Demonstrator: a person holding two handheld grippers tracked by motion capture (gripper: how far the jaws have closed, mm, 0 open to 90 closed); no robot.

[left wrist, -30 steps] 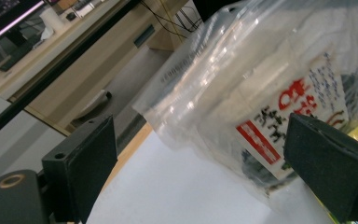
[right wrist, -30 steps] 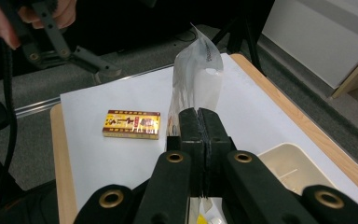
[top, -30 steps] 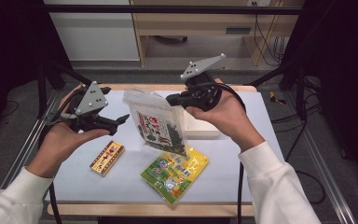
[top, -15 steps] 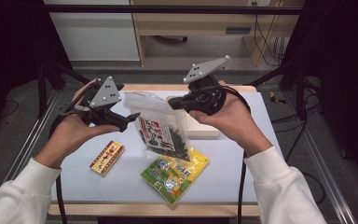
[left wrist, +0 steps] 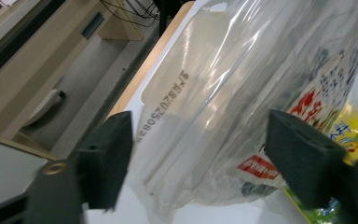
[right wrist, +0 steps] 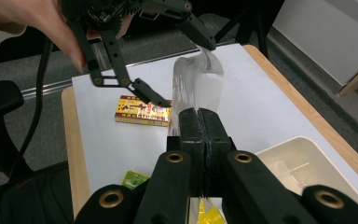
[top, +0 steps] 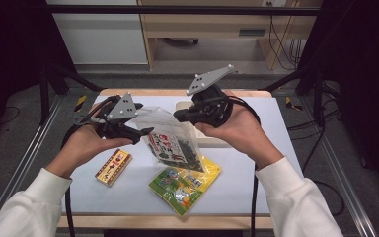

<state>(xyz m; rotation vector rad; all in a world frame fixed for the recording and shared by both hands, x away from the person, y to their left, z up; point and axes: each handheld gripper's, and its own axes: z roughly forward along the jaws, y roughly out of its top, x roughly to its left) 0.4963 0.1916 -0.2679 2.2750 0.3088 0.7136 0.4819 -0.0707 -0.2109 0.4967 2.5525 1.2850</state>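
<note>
White table (top: 276, 148) below: my right hand-held gripper (top: 177, 116) pinches the clear snack bag's (top: 170, 140) top edge, while my left hand-held gripper's (top: 145, 134) jaws, just closing, straddle it unclenched.

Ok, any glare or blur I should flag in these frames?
Left gripper view: ceiling light glares off the clear snack bag, washing out its print; the near left jaw is smeared soft. Right gripper view: sharp, with slight shine on the bag's top. High view: evenly lit white table, dark surroundings at both sides.
</note>
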